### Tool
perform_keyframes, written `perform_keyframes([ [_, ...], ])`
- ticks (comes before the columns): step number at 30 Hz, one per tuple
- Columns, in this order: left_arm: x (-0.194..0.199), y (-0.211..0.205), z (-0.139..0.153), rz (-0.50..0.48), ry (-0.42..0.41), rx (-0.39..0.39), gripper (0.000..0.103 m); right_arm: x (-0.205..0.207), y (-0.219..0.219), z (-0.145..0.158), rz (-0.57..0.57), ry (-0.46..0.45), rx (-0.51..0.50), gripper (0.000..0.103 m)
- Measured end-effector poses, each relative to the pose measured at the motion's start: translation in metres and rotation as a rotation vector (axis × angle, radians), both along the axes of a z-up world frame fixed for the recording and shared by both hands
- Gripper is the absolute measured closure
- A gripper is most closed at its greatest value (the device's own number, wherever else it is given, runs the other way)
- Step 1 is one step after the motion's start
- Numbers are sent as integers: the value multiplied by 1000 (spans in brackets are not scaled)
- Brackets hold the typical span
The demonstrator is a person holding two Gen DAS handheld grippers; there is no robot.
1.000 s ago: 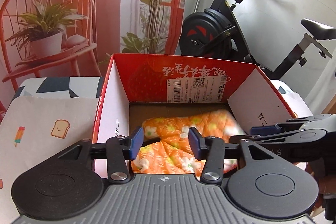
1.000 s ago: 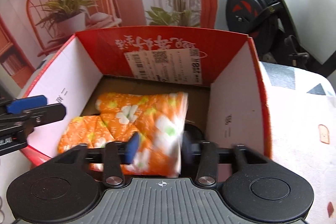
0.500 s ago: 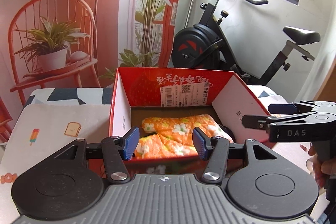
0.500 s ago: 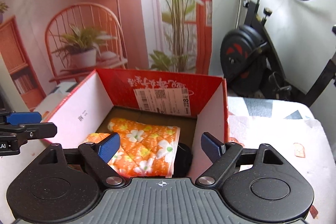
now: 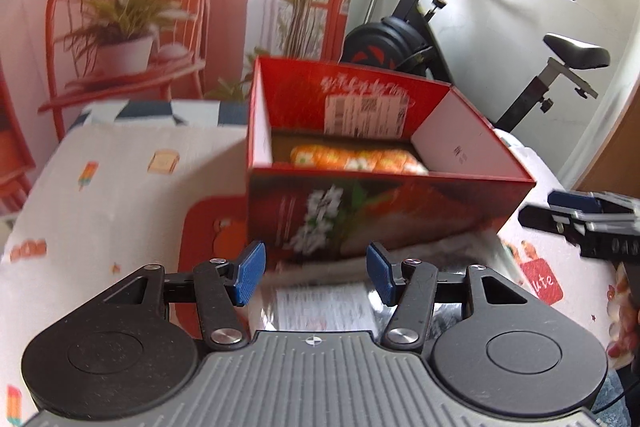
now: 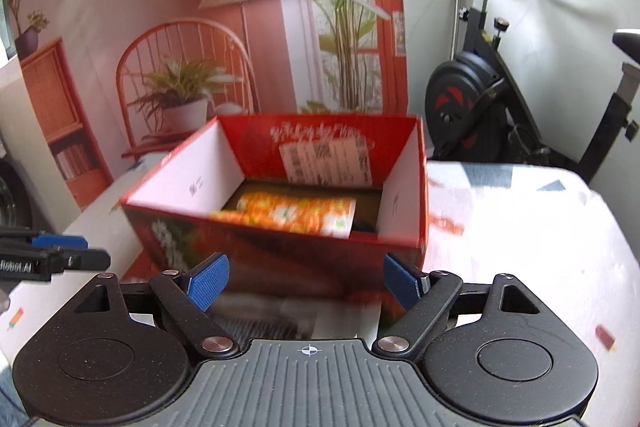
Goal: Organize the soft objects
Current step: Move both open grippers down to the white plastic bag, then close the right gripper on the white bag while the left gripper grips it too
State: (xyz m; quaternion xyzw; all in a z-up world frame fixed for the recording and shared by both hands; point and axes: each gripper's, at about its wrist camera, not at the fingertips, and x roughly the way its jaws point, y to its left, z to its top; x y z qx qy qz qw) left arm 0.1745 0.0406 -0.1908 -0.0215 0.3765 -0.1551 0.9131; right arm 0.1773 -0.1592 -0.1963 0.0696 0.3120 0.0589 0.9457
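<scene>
**Folded cloth lies in the red box, both claws apart and empty**

Motion blur softens both views. The orange floral cloth (image 5: 356, 159) is mostly hidden behind the near wall of the red box (image 5: 384, 215); only a strip of it shows above that rim, and a dark object (image 6: 362, 225) at the cloth's 3 o'clock end cannot be made out. Something flat and pale with print on it (image 5: 320, 307) lies on the table between the left claw's pads, too blurred to read or identify.

The cloth rests on the box floor, folded flat, its long axis running from 9 to 3 o'clock, parallel to the far wall.

A white shipping label (image 6: 324, 161) with a barcode and a QR square sticks to the far inner wall; its text and the white script above it are unreadable.

The left gripper (image 5: 316, 277) stands apart, empty. The right gripper (image 6: 306, 281) spreads wider, also empty. The tablecloth (image 5: 120, 195) carries toast and popsicle prints
</scene>
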Motion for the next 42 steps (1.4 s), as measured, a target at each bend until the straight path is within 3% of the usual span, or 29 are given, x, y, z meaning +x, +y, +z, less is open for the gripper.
perform_keyframes([
  [9, 29, 27, -31, 80, 117, -61, 44, 10, -9, -46, -10, 159, 40, 21],
  [13, 39, 32, -43, 98, 150, -67, 44, 22, -15, -60, -11, 194, 61, 21],
  [20, 55, 36, -66, 108, 246, -149, 39, 43, -18, -70, 4, 228, 92, 20],
  [22, 56, 34, -70, 100, 261, -152, 34, 47, -20, -72, 4, 236, 109, 20],
  [33, 53, 27, -72, 50, 280, -201, 34, 59, -17, -73, 67, 273, 111, 19],
  [39, 44, 19, -70, 3, 279, -161, 35, 57, -20, -70, 92, 314, 118, 19],
  [41, 42, 20, -66, -10, 276, -157, 40, 56, -23, -67, 102, 333, 123, 26],
  [42, 41, 18, -64, -23, 269, -144, 45, 55, -24, -65, 108, 339, 130, 34],
])
